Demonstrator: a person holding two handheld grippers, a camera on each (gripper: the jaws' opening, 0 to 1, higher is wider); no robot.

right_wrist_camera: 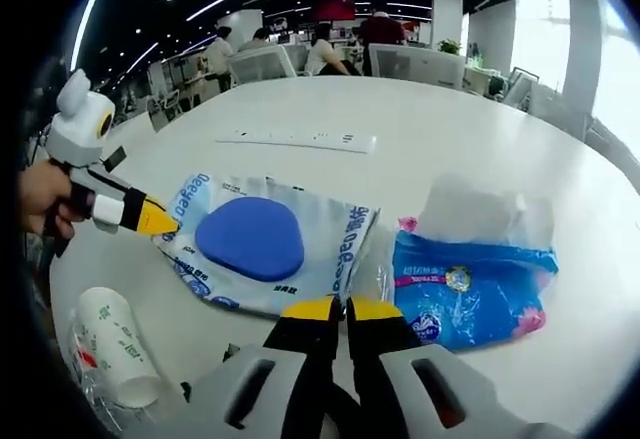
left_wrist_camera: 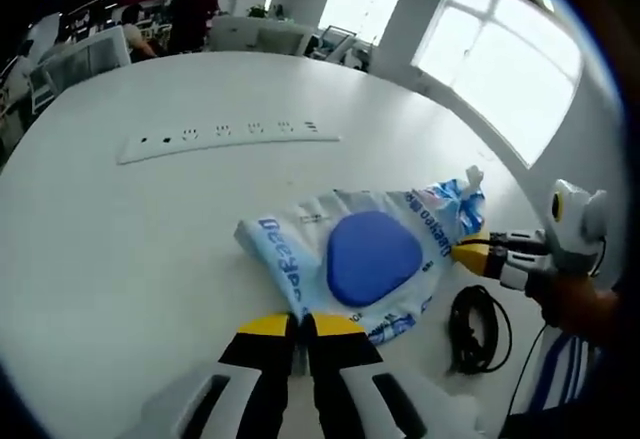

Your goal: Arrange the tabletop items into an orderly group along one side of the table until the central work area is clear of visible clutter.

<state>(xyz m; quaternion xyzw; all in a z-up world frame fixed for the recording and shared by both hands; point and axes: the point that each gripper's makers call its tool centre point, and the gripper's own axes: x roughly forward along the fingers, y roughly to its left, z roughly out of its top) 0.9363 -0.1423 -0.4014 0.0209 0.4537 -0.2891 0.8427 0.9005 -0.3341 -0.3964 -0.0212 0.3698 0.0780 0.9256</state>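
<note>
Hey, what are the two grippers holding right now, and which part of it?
Both grip the wet wipes pack: the left gripper and the right gripper each pinch an opposite edge of its wrapper, jaws shut.

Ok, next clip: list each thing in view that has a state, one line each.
wet-wipes pack: flat on table, blue lid closed, both tongs at its edges
left tongs: shut on pack edge
right tongs: shut on pack edge
blue tissue bag: lying beside pack, top torn open
paper cups: on their side, sleeved
black cable: coiled
power strip: nothing plugged in
</note>
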